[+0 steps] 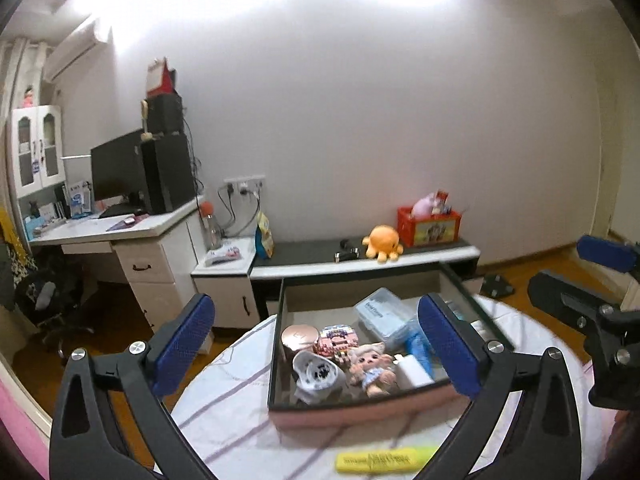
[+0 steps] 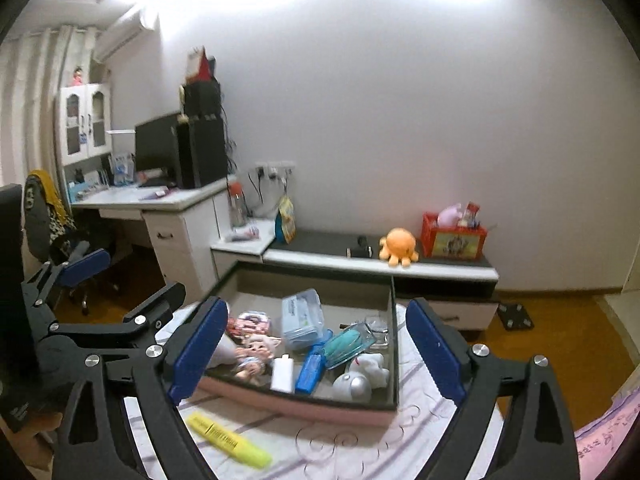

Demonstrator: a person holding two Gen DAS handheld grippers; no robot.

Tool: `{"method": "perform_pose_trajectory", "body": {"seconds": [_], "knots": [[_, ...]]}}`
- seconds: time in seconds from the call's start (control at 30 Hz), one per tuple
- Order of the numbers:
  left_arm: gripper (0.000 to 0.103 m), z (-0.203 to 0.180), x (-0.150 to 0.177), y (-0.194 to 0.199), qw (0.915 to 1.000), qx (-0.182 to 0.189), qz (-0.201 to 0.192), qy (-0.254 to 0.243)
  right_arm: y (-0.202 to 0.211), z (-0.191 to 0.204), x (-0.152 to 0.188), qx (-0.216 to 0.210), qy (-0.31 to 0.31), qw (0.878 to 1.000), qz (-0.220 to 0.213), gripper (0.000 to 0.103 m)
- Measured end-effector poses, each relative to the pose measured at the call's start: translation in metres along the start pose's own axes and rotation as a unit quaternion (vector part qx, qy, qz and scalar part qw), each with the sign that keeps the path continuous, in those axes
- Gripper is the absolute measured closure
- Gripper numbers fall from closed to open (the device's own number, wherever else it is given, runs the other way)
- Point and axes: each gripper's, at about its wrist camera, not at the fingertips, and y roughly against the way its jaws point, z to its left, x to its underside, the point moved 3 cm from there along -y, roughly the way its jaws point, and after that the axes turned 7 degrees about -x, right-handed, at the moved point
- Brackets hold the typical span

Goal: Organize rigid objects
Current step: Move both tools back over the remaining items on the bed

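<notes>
A pink-fronted open box (image 1: 360,410) (image 2: 304,404) sits on a round table with a striped cloth (image 1: 224,412) (image 2: 360,448). It holds a doll (image 1: 370,366) (image 2: 256,354), a round rose-gold tin (image 1: 300,338), a blue tissue pack (image 1: 384,312) (image 2: 302,314), a white block (image 2: 282,372) and other small items. A yellow highlighter (image 1: 384,460) (image 2: 228,438) lies on the cloth in front of the box. My left gripper (image 1: 316,352) is open above the box. My right gripper (image 2: 316,356) is open over the box too. Both are empty.
Behind the table stands a low white cabinet (image 1: 360,264) with an orange plush octopus (image 1: 382,244) and a red box (image 1: 430,224). A desk with a monitor (image 1: 120,168) is at the left. The other gripper shows at each view's edge (image 1: 592,312) (image 2: 80,316).
</notes>
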Motion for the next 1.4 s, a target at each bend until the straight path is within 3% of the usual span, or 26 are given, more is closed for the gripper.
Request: {"method": "perform_pose_trajectory", "body": {"seconds": [0.37, 0.63, 0.77, 1.2, 1.4], "knots": [[0.000, 0.008, 0.020, 0.129, 0.9974, 0.019, -0.064, 0.029, 0.105, 0.039, 0.031, 0.012, 0.019, 0.998, -0.063, 0.011], [0.000, 0.006, 0.037, 0.178, 0.9962, 0.017, -0.078, 0.035, 0.159, 0.051, 0.055, 0.033, 0.021, 0.994, -0.097, 0.011], [0.000, 0.003, 0.037, 0.199, 0.9940, 0.008, -0.104, 0.032, 0.173, 0.052, 0.061, 0.037, 0.019, 0.994, -0.106, 0.011], [0.000, 0.001, 0.043, 0.209, 0.9949, 0.003, -0.099, 0.017, 0.185, 0.053, 0.069, 0.038, 0.017, 0.994, -0.102, 0.010], [0.000, -0.006, 0.060, 0.189, 0.9982, 0.021, -0.056, 0.003, 0.177, 0.046, 0.081, 0.036, 0.009, 0.996, -0.079, 0.010]]}}
